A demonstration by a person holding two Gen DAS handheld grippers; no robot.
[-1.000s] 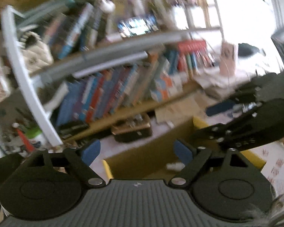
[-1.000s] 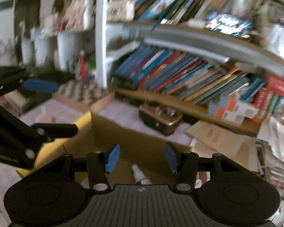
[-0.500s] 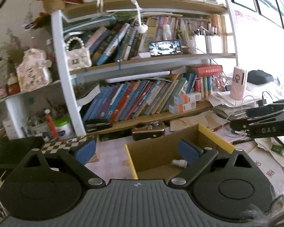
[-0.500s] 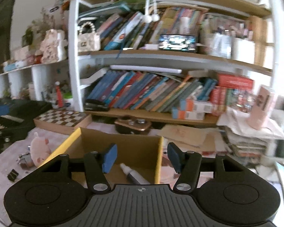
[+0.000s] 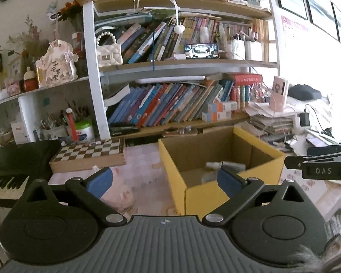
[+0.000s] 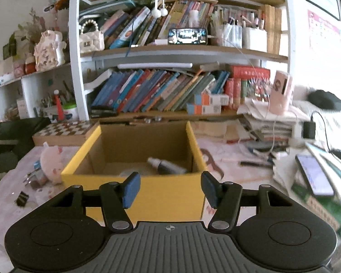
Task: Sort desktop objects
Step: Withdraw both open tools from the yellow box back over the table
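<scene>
A yellow cardboard box (image 6: 147, 191) stands open on the desk, with a dark bottle with a white cap (image 6: 166, 166) lying inside. It also shows in the left wrist view (image 5: 202, 195). A pink pig toy (image 6: 50, 159) sits left of the box, and shows in the left wrist view (image 5: 118, 198). Small dark items (image 6: 22, 198) lie near it. My right gripper (image 6: 169, 190) is open and empty, just in front of the box. My left gripper (image 5: 164, 179) is open and empty, above the desk left of the box.
A chessboard box (image 5: 88, 154) lies behind the pig. A keyboard (image 5: 4, 182) is at far left. A bookshelf (image 6: 166, 91) stands behind. Stacked papers (image 6: 272, 127), a phone (image 6: 313, 175) and pens (image 6: 254, 163) lie to the right.
Both views have swung down and steadied from a blurred motion. The box now sits closer under both grippers. The right gripper's fingers have spread wider.
</scene>
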